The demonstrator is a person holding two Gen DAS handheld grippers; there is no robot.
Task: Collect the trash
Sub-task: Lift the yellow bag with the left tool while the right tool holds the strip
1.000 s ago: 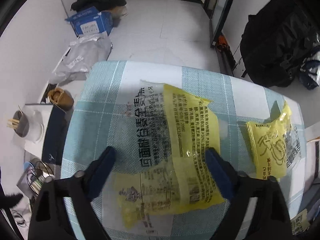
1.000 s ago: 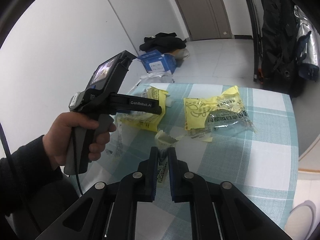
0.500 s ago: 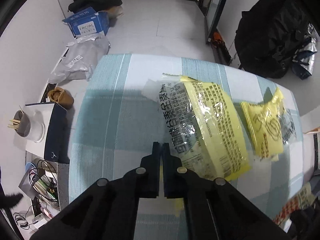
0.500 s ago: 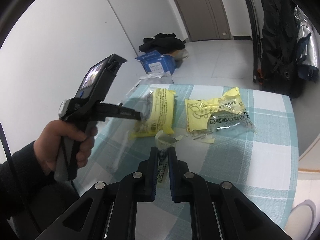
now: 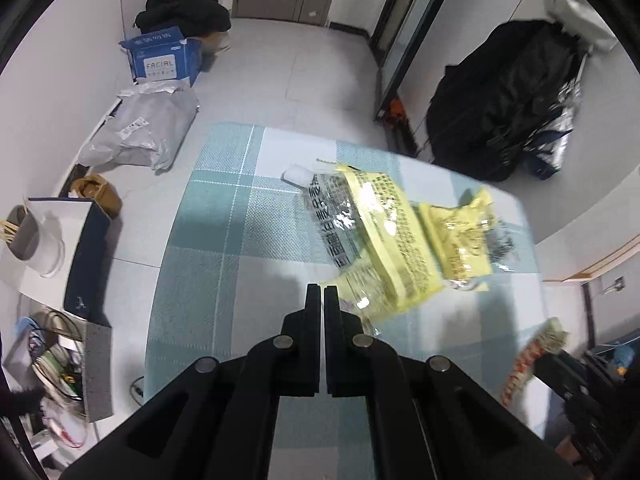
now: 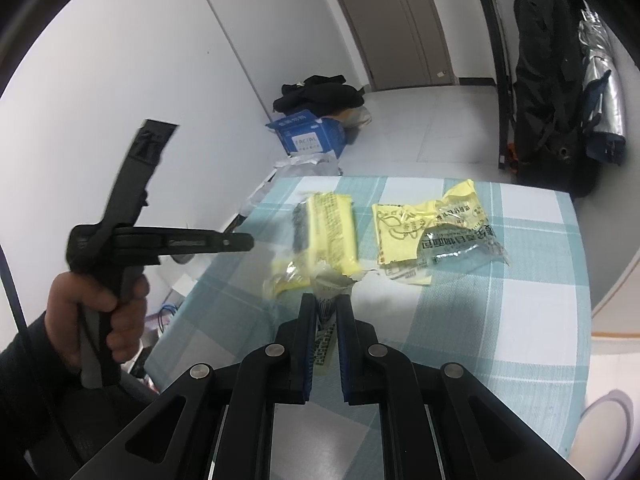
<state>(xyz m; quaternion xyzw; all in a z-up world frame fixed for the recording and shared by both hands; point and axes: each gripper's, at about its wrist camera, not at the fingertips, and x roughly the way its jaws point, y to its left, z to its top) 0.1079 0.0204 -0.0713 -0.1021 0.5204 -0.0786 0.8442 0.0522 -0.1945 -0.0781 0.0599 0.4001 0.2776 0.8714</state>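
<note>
At left of the right wrist view, left gripper (image 6: 246,242) pressed closed, nothing visibly caught. At centre, large yellow wrapper (image 6: 330,230) flat on checked tablecloth (image 6: 532,292); right of it, crumpled yellow wrapper (image 6: 432,236). Bottom centre, right gripper (image 6: 326,300) clamped on torn wrapper scrap (image 6: 332,284).

Teal-and-white check on the bench (image 5: 224,240). Yellow and clear film with black print on the big wrapper (image 5: 376,236), likewise on the crumpled wrapper (image 6: 432,236). Blue box (image 5: 164,60) (white label). Black grippers (image 5: 322,292).
</note>
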